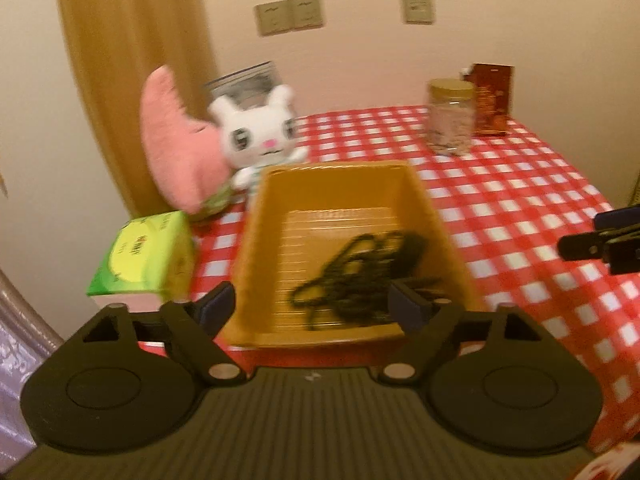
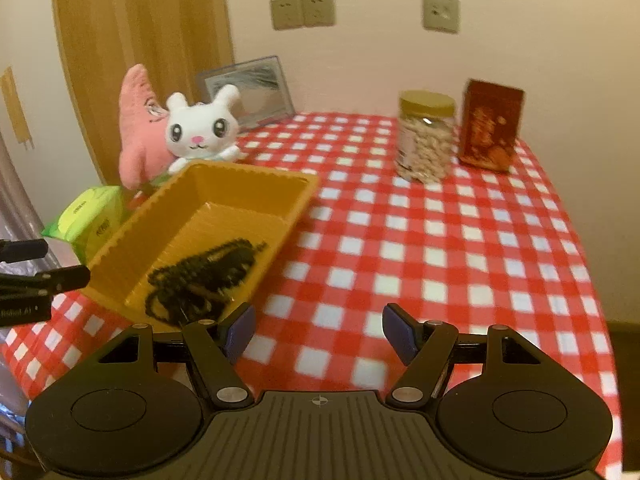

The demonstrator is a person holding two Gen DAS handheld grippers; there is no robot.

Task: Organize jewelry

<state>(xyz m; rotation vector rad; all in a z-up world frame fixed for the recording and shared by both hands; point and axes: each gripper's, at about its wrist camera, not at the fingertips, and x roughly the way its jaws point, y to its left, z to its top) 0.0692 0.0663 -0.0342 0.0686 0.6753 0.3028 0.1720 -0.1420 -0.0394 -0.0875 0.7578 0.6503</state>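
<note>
Orange plastic tray (image 1: 352, 184) sits dead ahead of the left gripper (image 1: 310, 300), its near rim just past the fingertips; jaws spread wide, nothing between the pads. Black beaded jewelry (image 1: 356, 276) lies heaped on the tray floor, toward the near end, ahead of the left claw and slightly to its right, not touched by either finger. From the right gripper (image 2: 318, 330) the same tray (image 2: 240, 172) is ahead and to the left, angled, with the black bead pile (image 2: 204, 276) just beyond its left fingertip; right jaws also released, empty, over bare red-and-white checked tablecloth (image 2: 440, 248). Left gripper's fingers poke in at the left edge of the right view. Beyond the tray on the left: white plush bunny (image 2: 200, 128) against a pink plush (image 2: 138, 128), green tissue pack (image 2: 92, 216) beside the tray's left wall. Far right of both claws: clear jar with gold lid (image 2: 426, 140), dark red box (image 2: 490, 126) just beside it. Left view is motion-blurred.
</note>
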